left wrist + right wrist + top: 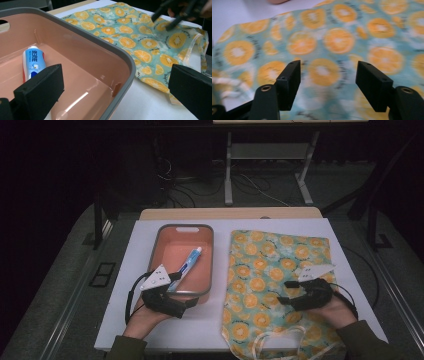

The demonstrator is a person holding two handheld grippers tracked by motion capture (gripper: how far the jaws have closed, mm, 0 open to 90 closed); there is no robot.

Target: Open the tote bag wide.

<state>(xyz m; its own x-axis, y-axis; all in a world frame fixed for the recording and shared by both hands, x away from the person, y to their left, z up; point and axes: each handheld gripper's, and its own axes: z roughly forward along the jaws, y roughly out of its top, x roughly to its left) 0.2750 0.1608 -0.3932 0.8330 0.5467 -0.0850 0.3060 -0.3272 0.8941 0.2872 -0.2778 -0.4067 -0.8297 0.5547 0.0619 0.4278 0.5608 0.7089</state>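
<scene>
A salmon-pink bin with a grey rim (184,227) stands on the white mat, left of centre. A blue and white toothpaste tube (187,265) lies slanted inside it, also seen in the left gripper view (33,61). An orange-slice patterned drawstring bag (270,265) lies flat to the right of the bin. My left gripper (184,290) is open at the bin's near right corner (125,62), one jaw over the inside and one outside. My right gripper (284,291) hovers open just over the bag (337,40), with nothing between its jaws (328,72).
The white mat (125,320) covers a wooden table whose far edge (230,213) shows behind it. The bag's white drawstring (272,340) loops at the near edge. Table legs and cables stand on the dark floor beyond.
</scene>
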